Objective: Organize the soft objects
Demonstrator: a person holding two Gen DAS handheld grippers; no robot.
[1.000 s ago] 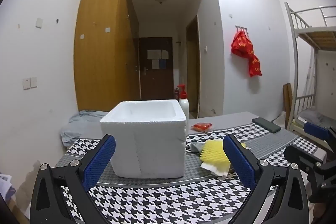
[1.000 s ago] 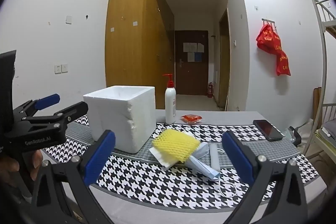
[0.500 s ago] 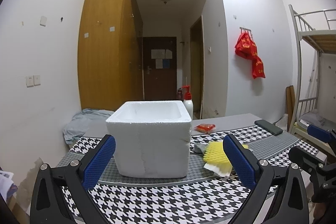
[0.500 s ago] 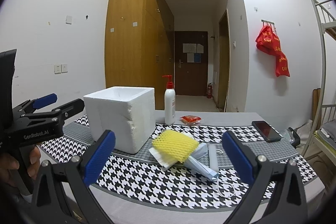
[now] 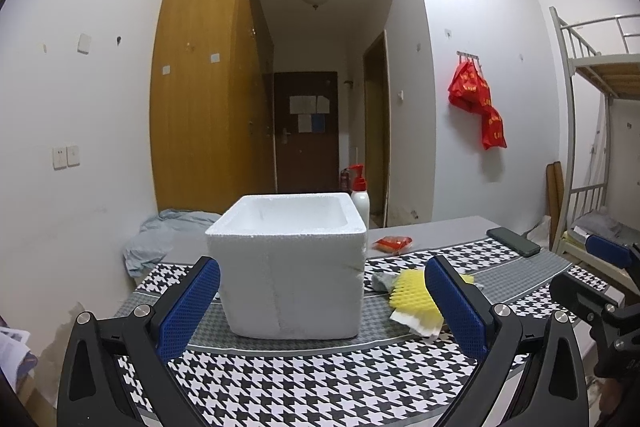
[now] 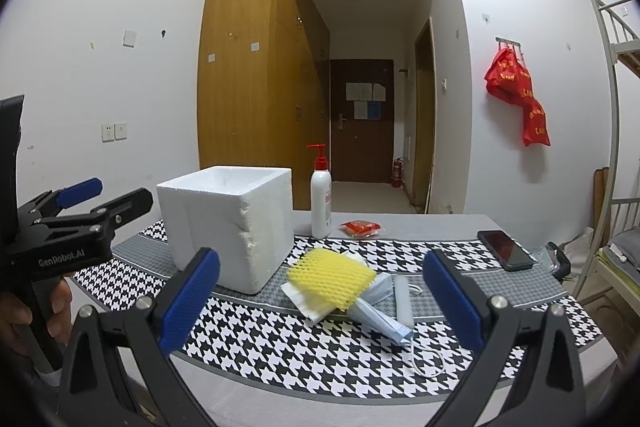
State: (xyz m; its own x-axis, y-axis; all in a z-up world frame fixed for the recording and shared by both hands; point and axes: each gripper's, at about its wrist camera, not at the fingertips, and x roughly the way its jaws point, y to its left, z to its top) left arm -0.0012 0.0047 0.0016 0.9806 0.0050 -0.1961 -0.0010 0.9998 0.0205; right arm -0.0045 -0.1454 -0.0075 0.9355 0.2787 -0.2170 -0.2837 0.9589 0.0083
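Observation:
A white foam box point(image 5: 292, 267) point(image 6: 230, 223) stands open-topped on the houndstooth cloth. To its right lies a pile of soft things: a yellow foam net point(image 6: 332, 277) point(image 5: 412, 293) on white tissue, a light blue face mask point(image 6: 378, 313) with its ear loop, and a white roll point(image 6: 403, 301). My left gripper point(image 5: 322, 311) is open, short of the box, nothing between its blue pads. My right gripper point(image 6: 320, 301) is open too, held short of the yellow net. The left gripper point(image 6: 80, 205) shows at the left of the right wrist view.
A pump bottle point(image 6: 321, 203) stands behind the box. A red packet point(image 6: 361, 228) and a black phone point(image 6: 505, 249) lie on the grey table point(image 6: 420, 223) further back. A bunk bed frame point(image 5: 592, 131) is at the right. A hand point(image 6: 18, 319) holds the left gripper's handle.
The left wrist view has shifted slightly: the box sits a little more to the right and the view is tilted upward. The right gripper has barely moved. Both stay open.

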